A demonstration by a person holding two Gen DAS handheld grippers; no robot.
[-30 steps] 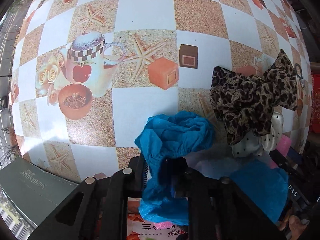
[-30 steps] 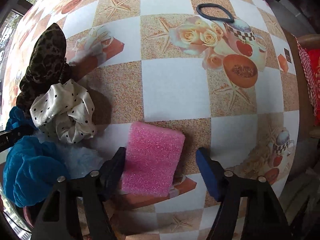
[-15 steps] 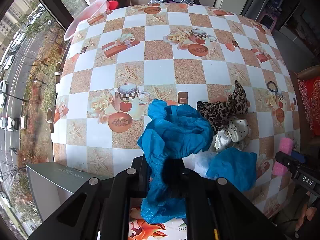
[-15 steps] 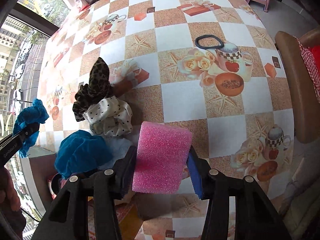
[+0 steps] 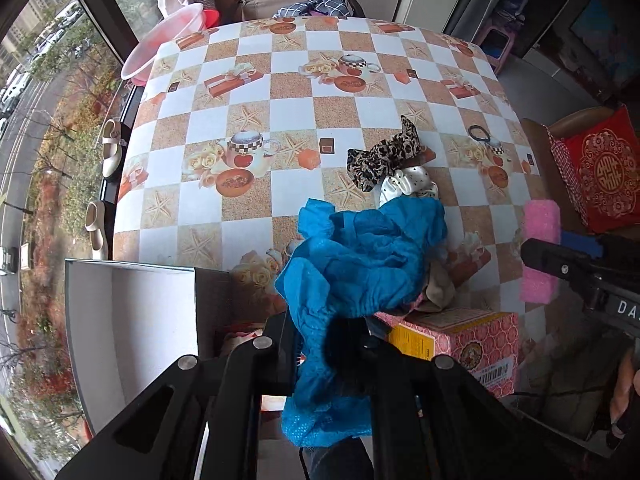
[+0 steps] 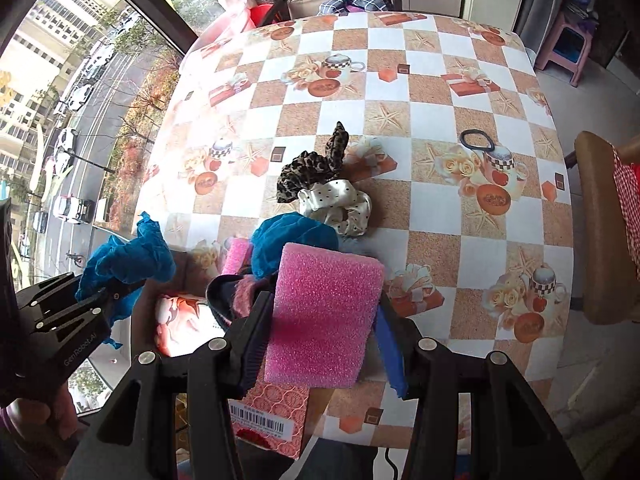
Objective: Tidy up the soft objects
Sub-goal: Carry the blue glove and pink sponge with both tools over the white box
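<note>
Leopard scrunchie touches the spotted scrunchie.

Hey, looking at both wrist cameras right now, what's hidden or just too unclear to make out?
- Left wrist view: the blue cloth bunches over the left gripper, hiding its jaws' inner faces and part of the polka-dot scrunchie.
- Right wrist view: the pink sponge in the right gripper covers the dark and pink items behind it; what they are is unclear.
- Left wrist view: the grey box interior is partly cut off by the gripper body.
</note>
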